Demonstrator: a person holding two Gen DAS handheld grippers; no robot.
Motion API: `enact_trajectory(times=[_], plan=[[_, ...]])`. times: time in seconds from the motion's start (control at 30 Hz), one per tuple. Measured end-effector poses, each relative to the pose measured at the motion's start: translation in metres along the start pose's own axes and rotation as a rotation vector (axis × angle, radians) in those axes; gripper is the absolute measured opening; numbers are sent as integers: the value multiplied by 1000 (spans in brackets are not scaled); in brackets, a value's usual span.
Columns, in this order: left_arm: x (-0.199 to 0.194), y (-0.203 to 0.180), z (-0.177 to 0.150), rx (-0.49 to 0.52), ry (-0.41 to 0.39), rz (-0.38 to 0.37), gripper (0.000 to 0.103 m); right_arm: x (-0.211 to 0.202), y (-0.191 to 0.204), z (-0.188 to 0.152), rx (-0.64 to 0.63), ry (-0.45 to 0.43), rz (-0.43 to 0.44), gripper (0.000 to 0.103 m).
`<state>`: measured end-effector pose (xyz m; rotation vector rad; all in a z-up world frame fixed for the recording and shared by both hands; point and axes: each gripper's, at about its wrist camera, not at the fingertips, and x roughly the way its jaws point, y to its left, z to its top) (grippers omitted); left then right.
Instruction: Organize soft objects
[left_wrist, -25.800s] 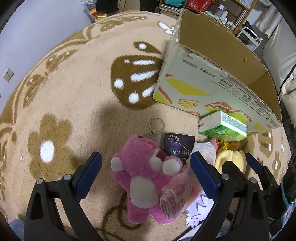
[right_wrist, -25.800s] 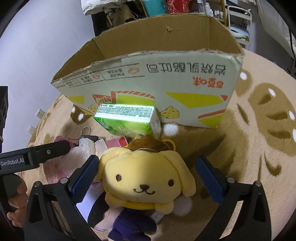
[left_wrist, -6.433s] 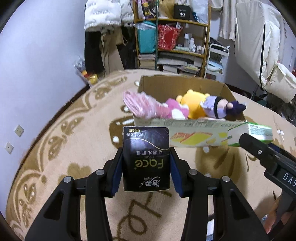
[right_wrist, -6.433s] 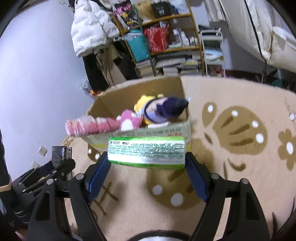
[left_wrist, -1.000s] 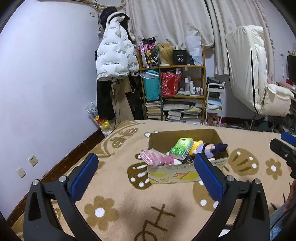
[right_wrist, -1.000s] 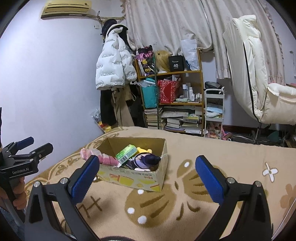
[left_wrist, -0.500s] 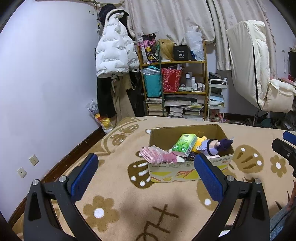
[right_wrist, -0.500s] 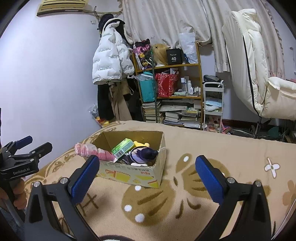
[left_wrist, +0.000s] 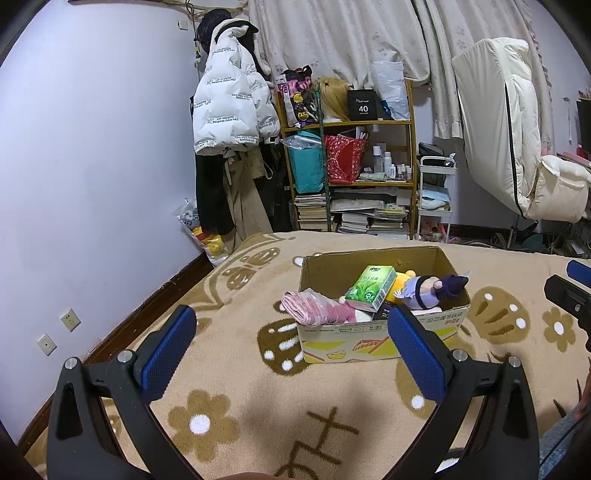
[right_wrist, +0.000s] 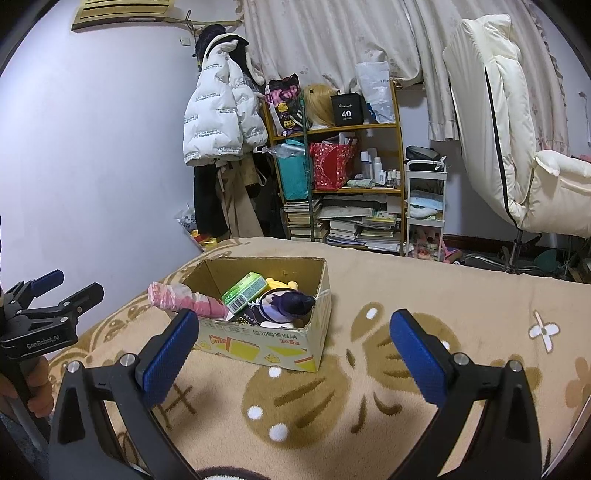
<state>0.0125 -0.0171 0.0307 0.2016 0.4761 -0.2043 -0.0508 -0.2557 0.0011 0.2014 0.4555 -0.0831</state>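
Observation:
A cardboard box (left_wrist: 380, 341) (right_wrist: 266, 345) stands on the patterned beige carpet. In it lie a green tissue pack (left_wrist: 370, 287) (right_wrist: 244, 291), a pink wrapped roll (left_wrist: 314, 309) (right_wrist: 181, 297) sticking out over the left rim, a yellow plush (left_wrist: 400, 279), a purple-hatted doll (left_wrist: 434, 291) (right_wrist: 286, 302) and a black tissue pack (right_wrist: 245, 318). My left gripper (left_wrist: 293, 350) is open and empty, held back from the box. My right gripper (right_wrist: 293, 350) is open and empty, also back from the box.
A shelf (left_wrist: 351, 173) with books, bags and bottles stands at the back wall. A white puffer jacket (left_wrist: 232, 107) hangs to its left. A white cart (right_wrist: 424, 206) and a cream recliner (right_wrist: 524, 155) are at the right. The left gripper shows in the right view (right_wrist: 40, 314).
Both grippers have shifted a little closer to the box over the last second; both stay open and empty. The box and its contents have not moved.

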Motion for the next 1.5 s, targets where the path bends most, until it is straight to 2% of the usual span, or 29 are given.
enact_trajectory(times=[1.5], plan=[[-1,2,0,-4,-8,7,102,-1,-4,2,-3,4,2,103]])
